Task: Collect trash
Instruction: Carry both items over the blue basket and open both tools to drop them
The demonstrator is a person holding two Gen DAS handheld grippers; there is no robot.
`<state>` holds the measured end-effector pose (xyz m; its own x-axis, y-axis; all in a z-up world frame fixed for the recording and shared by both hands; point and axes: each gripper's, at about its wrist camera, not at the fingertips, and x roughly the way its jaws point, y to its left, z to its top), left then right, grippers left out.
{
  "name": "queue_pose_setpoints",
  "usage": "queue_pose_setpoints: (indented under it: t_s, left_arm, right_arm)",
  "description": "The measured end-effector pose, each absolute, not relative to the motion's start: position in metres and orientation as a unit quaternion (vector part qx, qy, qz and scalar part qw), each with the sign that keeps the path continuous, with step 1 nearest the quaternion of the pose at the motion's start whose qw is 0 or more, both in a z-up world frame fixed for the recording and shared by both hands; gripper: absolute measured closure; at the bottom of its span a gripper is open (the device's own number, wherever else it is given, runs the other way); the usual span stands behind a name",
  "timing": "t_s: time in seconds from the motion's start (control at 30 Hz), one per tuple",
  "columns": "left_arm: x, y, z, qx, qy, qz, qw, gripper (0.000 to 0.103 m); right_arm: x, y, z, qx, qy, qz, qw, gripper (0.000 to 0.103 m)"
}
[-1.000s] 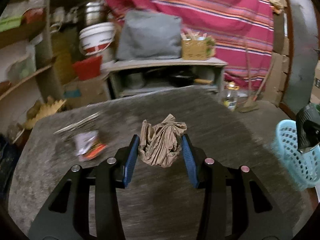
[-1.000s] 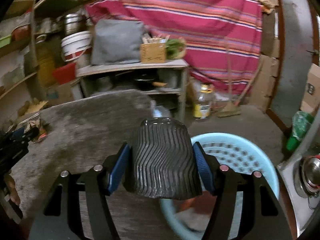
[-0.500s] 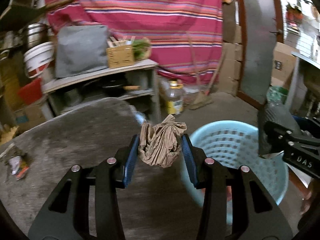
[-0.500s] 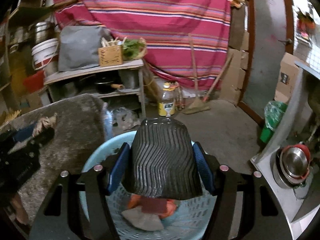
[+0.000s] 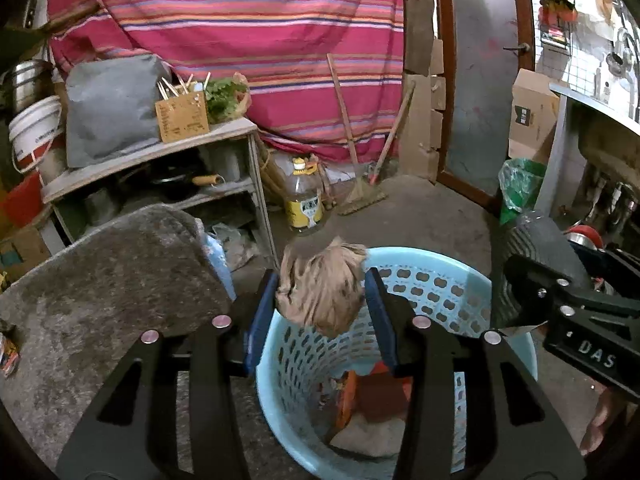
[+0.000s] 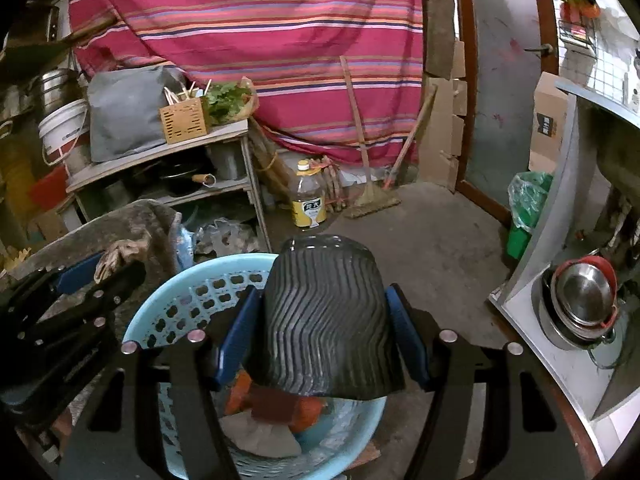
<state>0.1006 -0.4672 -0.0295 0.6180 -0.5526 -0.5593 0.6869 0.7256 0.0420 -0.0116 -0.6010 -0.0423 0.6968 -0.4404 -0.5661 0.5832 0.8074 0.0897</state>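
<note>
Cluttered storeroom, striped red cloth (image 5: 240,20) behind, grey table (image 5: 100,280) at left. Light-blue basket (image 5: 448,280) just beside table's right edge. Left gripper (image 5: 322,300) over basket's near rim, jaws just eased wider, blurred crumpled brown paper (image 5: 320,288) between pads. Right gripper (image 6: 320,316) clamped on ribbed black cup (image 6: 324,320), above basket (image 6: 192,280).

Light blue basket (image 5: 448,284), holes all over its wall. Tan crumpled paper (image 5: 322,290). Black cup (image 6: 326,316), ridged in wavy lines. Pink cloth (image 6: 248,40) with orange, purple and white stripes. Grey cushion (image 5: 110,106). Yellow-labelled bottle (image 6: 308,200). White bucket (image 5: 30,132). Green bag (image 6: 528,196).
</note>
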Motion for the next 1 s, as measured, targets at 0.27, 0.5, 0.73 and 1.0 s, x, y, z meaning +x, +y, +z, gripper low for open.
queue_pose_setpoints:
  t_s: [0.27, 0.5, 0.73, 1.0]
  left_arm:
    - [0.106, -0.462, -0.032, 0.122, 0.27, -0.344, 0.891, 0.035]
    - [0.11, -0.439, -0.022, 0.111, 0.262, -0.326, 0.902, 0.019]
    - [0.125, -0.393, -0.016, 0.095, 0.264, -0.289, 0.915, 0.015]
    - [0.142, -0.322, -0.008, 0.087, 0.258, -0.23, 0.934, 0.01]
  right_arm:
    - [-0.012, -0.601, -0.046, 0.134, 0.273, -0.278, 0.911, 0.039]
    - [-0.007, -0.598, -0.046, 0.134, 0.275, -0.275, 0.911, 0.039]
    - [0.013, -0.582, -0.047, 0.126, 0.288, -0.266, 0.911, 0.038]
    - [0.024, -0.57, -0.044, 0.124, 0.276, -0.291, 0.908, 0.012]
